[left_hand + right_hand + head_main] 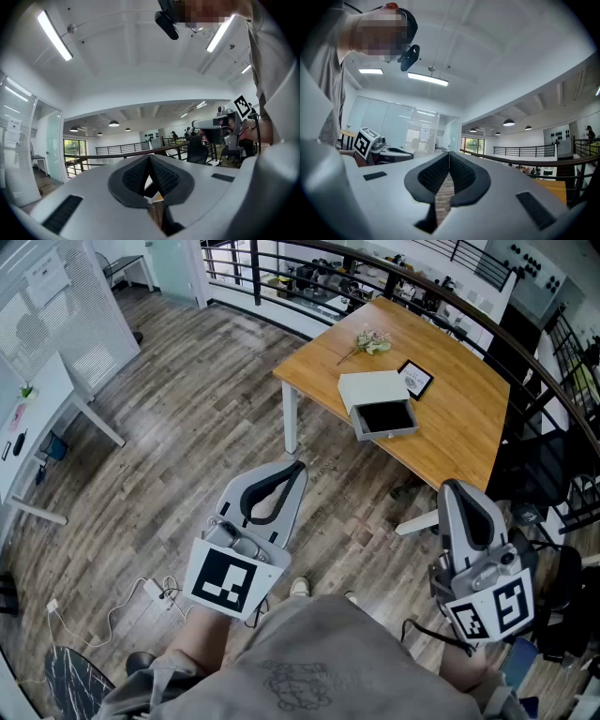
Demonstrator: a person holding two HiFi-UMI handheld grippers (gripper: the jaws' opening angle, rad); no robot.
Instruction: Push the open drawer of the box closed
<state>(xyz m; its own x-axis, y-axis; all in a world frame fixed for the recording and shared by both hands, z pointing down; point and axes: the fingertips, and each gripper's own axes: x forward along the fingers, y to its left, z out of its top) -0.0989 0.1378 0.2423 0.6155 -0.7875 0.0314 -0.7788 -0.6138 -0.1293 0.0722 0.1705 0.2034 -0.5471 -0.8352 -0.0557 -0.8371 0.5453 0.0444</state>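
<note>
A white box (pixel 372 388) lies on the wooden table (pixel 450 418) ahead, its grey drawer (pixel 385 419) pulled out toward me with a dark inside. My left gripper (pixel 296 465) is held low over the floor, well short of the table, jaws shut and empty. My right gripper (pixel 451 487) hangs near the table's near right corner, also shut with nothing held. In the left gripper view the dark pads (pixel 161 176) meet at the tip; in the right gripper view the pads (pixel 461 173) touch too. Both gripper cameras point up toward the ceiling.
On the table lie a small framed card (pixel 414 380) and a sprig of flowers (pixel 370 342). A black chair (pixel 534 474) stands at the right of the table, a railing (pixel 375 268) behind it. A white desk (pixel 42 418) is at left; cables (pixel 141 596) trail on the floor.
</note>
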